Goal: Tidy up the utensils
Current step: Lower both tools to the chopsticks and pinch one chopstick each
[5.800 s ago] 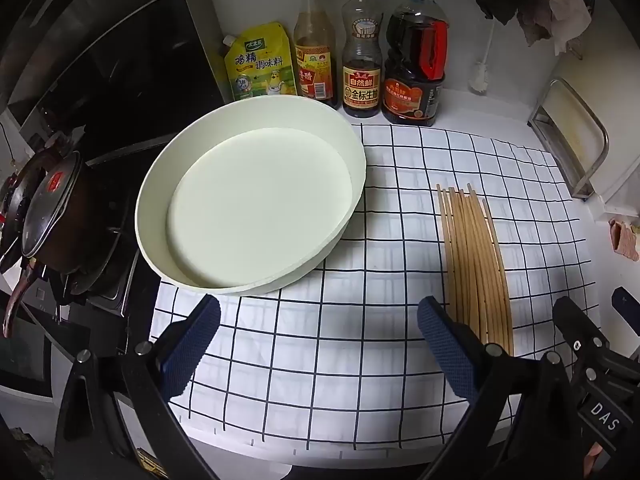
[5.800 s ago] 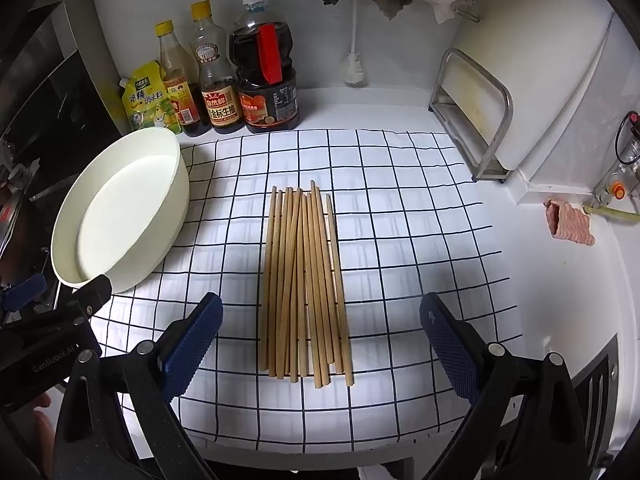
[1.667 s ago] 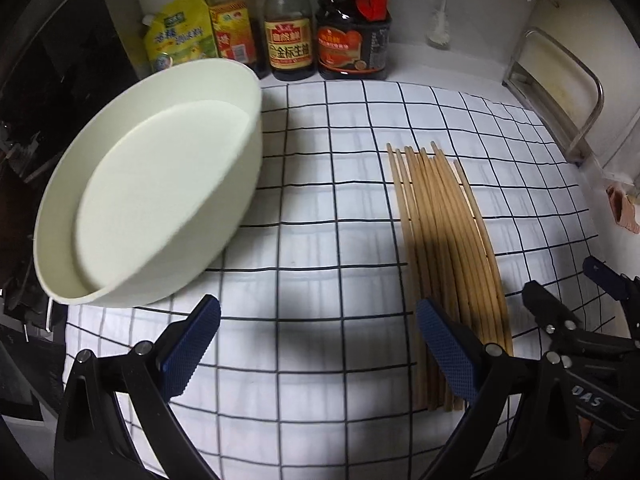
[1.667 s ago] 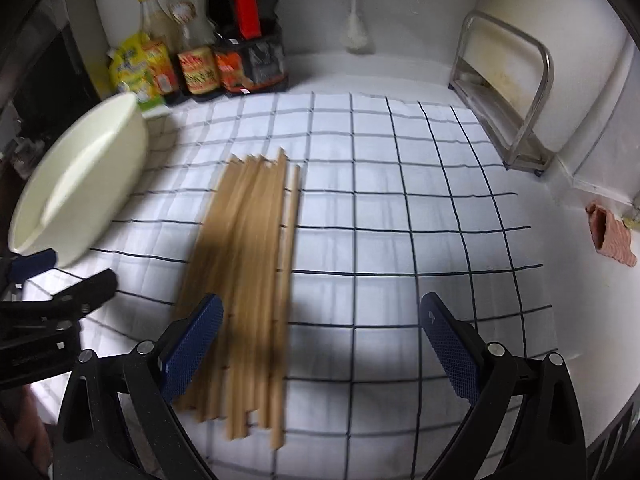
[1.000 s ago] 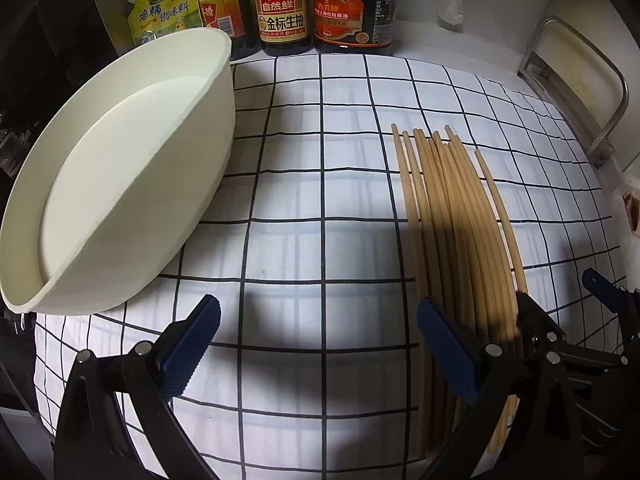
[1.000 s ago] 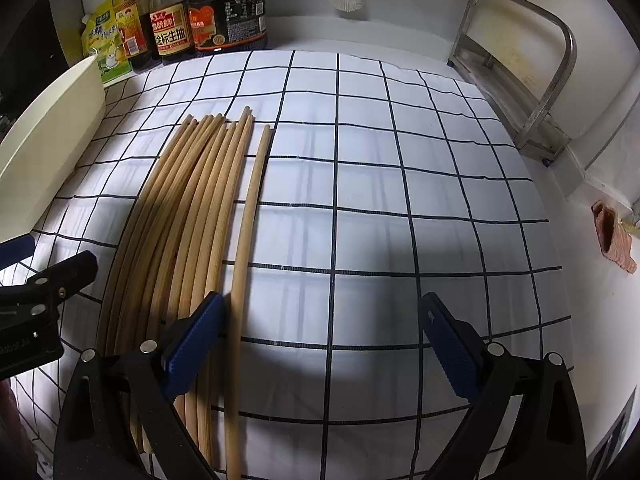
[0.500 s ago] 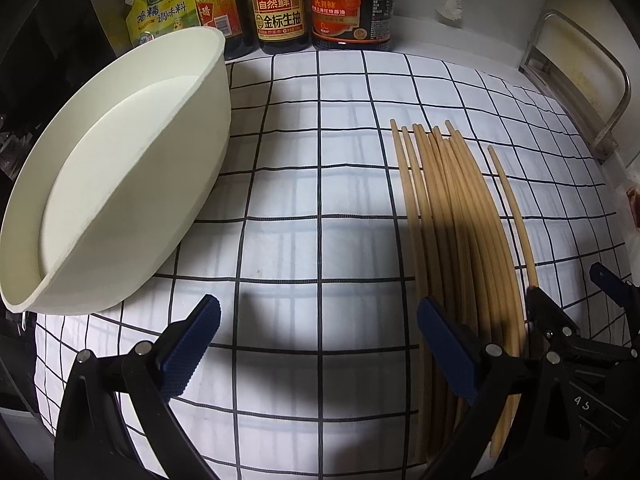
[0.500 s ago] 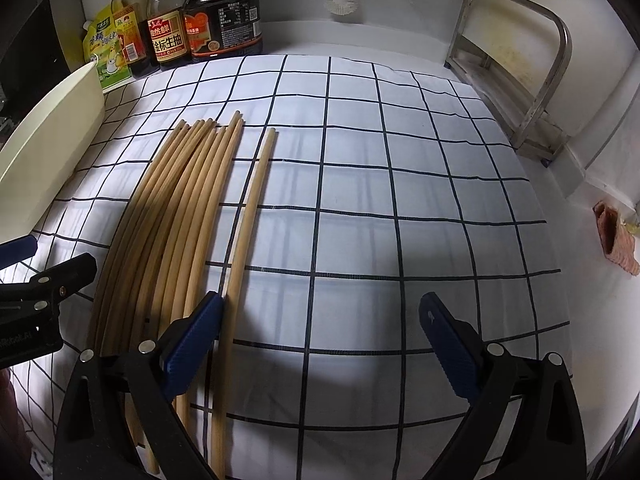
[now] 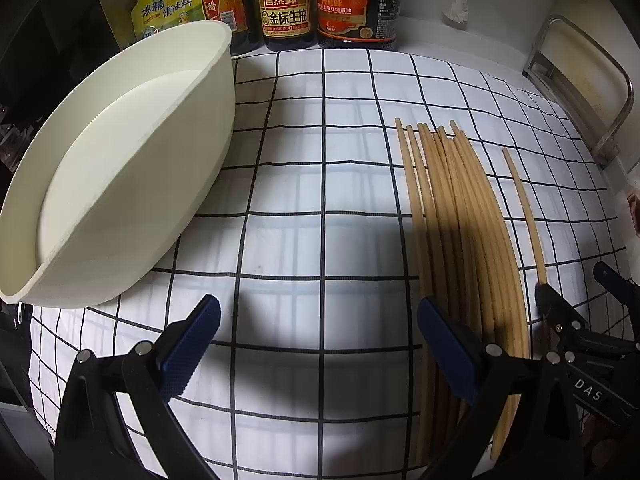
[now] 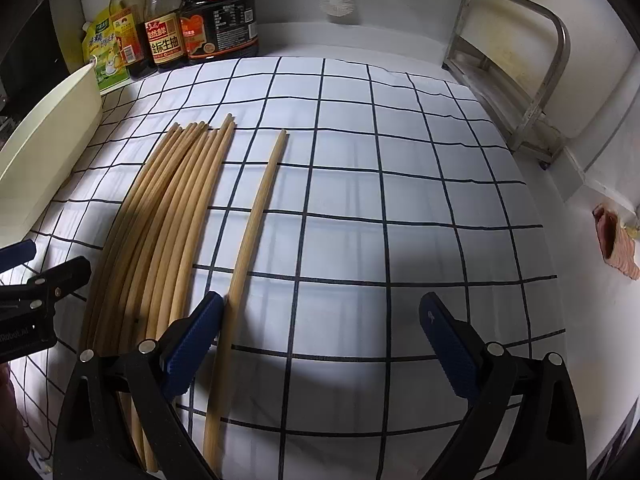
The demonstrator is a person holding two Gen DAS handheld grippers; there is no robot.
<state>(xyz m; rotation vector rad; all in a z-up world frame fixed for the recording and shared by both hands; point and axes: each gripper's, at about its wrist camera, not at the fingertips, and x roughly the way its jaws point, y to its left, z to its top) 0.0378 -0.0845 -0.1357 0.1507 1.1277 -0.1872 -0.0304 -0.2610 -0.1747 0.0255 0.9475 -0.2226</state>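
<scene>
Several wooden chopsticks (image 9: pixel 460 216) (image 10: pixel 160 216) lie bunched on a checked cloth. One chopstick (image 10: pixel 252 232) (image 9: pixel 524 212) lies apart to the right of the bunch. My right gripper (image 10: pixel 320 340) is open; its left fingertip (image 10: pixel 196 340) touches the near part of that lone chopstick. My left gripper (image 9: pixel 320 344) is open and empty, and its right fingertip (image 9: pixel 444 344) hovers over the bunch's near ends. A cream bowl (image 9: pixel 120 168) (image 10: pixel 44 140) stands empty at the left.
Sauce bottles (image 9: pixel 356 0) (image 10: pixel 216 20) and a yellow seasoning pouch (image 9: pixel 164 4) line the back wall. A metal rack (image 10: pixel 516 68) (image 9: pixel 584 92) stands at the right. A pink cloth (image 10: pixel 616 244) lies on the white counter. A dark stove borders the bowl's left.
Both grippers came down close to the cloth. The rightmost chopstick has been slid away from the bunch to the right by my right gripper's left finger.
</scene>
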